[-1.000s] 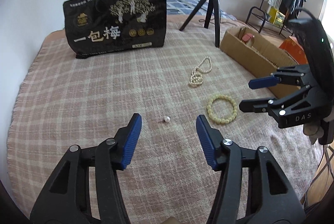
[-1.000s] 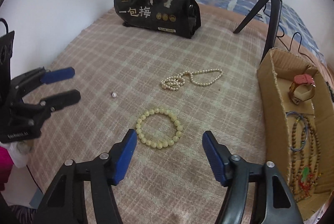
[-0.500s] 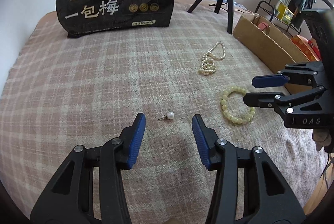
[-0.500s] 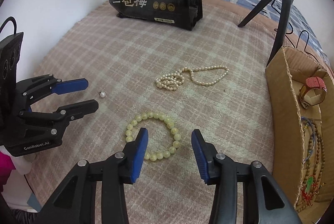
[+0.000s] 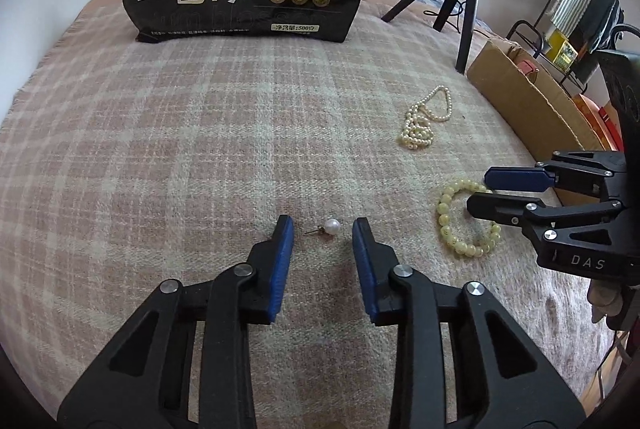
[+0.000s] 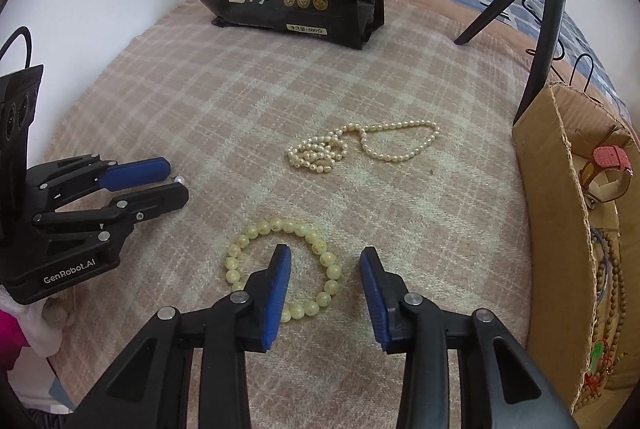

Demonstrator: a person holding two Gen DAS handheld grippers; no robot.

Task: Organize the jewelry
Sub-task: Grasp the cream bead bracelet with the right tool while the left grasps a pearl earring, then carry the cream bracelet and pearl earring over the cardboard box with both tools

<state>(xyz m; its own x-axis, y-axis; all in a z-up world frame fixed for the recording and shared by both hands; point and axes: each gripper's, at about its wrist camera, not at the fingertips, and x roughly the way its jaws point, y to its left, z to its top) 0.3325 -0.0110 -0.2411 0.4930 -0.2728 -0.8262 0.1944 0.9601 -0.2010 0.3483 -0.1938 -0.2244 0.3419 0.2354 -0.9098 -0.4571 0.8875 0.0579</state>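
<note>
left gripper (image 5: pixel 322 229) closing in, jaws narrowed around pearl earring (image 5: pixel 331 227) | right gripper (image 6: pixel 324 261) dropped lower, narrowed, left finger now inside yellow bead bracelet (image 6: pixel 256 233)

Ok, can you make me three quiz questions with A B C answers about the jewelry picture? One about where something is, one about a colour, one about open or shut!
1. Where is the pearl earring?
A. In the cardboard box
B. On the blanket between the left gripper's fingers
C. On the black bag

2. What colour are the beads of the bracelet?
A. Pale yellow
B. Red
C. Black

3. How is the right gripper?
A. Shut on the bracelet
B. Shut on nothing
C. Open

Answers: 1 B, the earring lies on the plaid blanket just ahead of the left gripper. 2 A, every bead looks pale yellow. 3 C, a wide gap shows between its blue pads, astride one side of the bracelet.
</note>
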